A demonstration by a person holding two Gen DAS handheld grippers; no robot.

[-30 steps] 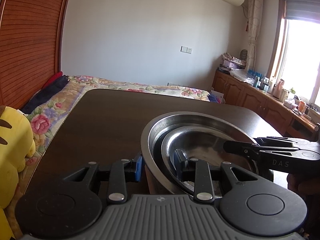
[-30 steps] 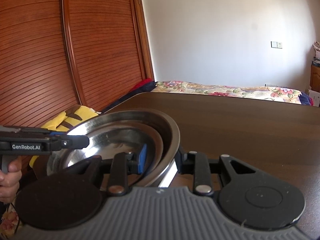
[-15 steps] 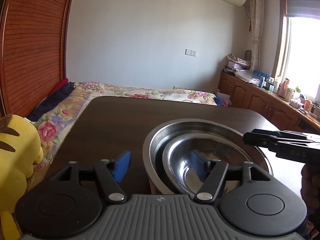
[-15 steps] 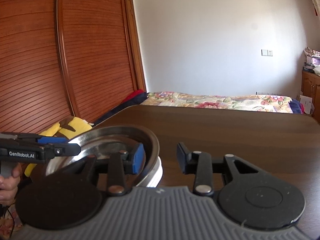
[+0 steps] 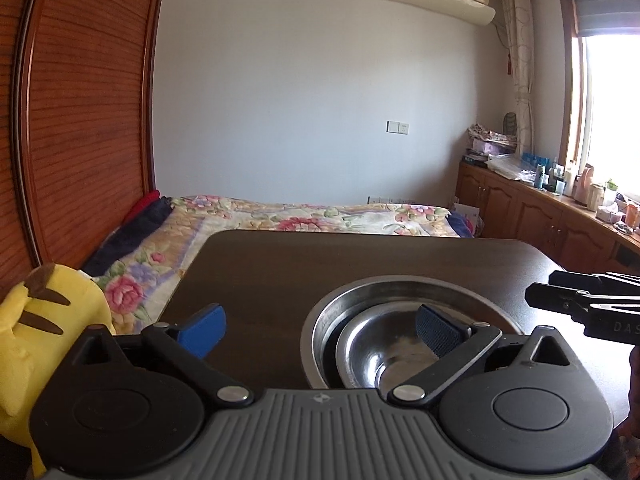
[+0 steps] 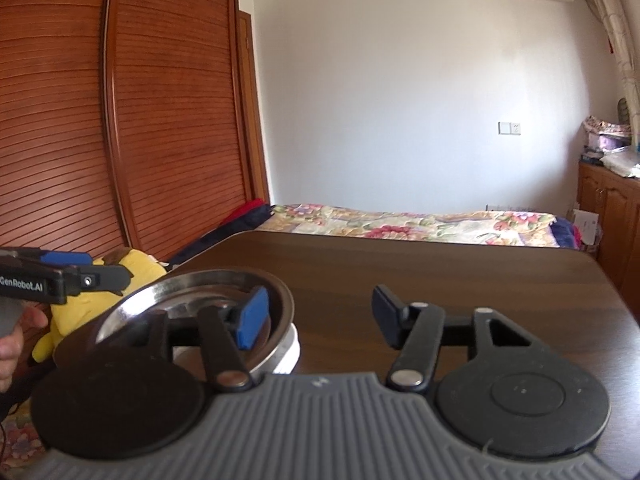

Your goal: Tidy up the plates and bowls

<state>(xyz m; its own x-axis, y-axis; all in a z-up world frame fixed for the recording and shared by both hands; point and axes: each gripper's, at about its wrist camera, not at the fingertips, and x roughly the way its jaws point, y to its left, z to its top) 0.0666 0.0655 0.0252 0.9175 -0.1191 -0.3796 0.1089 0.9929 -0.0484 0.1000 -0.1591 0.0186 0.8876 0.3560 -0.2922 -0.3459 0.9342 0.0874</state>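
Note:
A stack of steel bowls [image 5: 400, 320] rests on the dark wooden table [image 5: 320, 264]; a smaller bowl [image 5: 384, 348] nests inside the wide outer one. In the right wrist view the same stack [image 6: 208, 292] sits on a white dish [image 6: 290, 350]. My left gripper [image 5: 320, 328] is open and raised above the table, its right finger over the bowls, touching nothing. My right gripper [image 6: 316, 316] is open too, lifted to the right of the stack, with its left finger in front of the rim. The right gripper's tips [image 5: 560, 300] show at the left wrist view's right edge.
A yellow plush toy [image 5: 44, 320] lies off the table's left edge. Beyond the far edge is a bed with a floral quilt [image 5: 312, 216]. A wooden wardrobe [image 6: 120, 120] stands left, cabinets [image 5: 540, 216] under the window right. A hand [image 6: 12, 344] holds the left gripper.
Both grippers let go of the bowl rims, spread wide and pulled up and back. The stack stays on the table.

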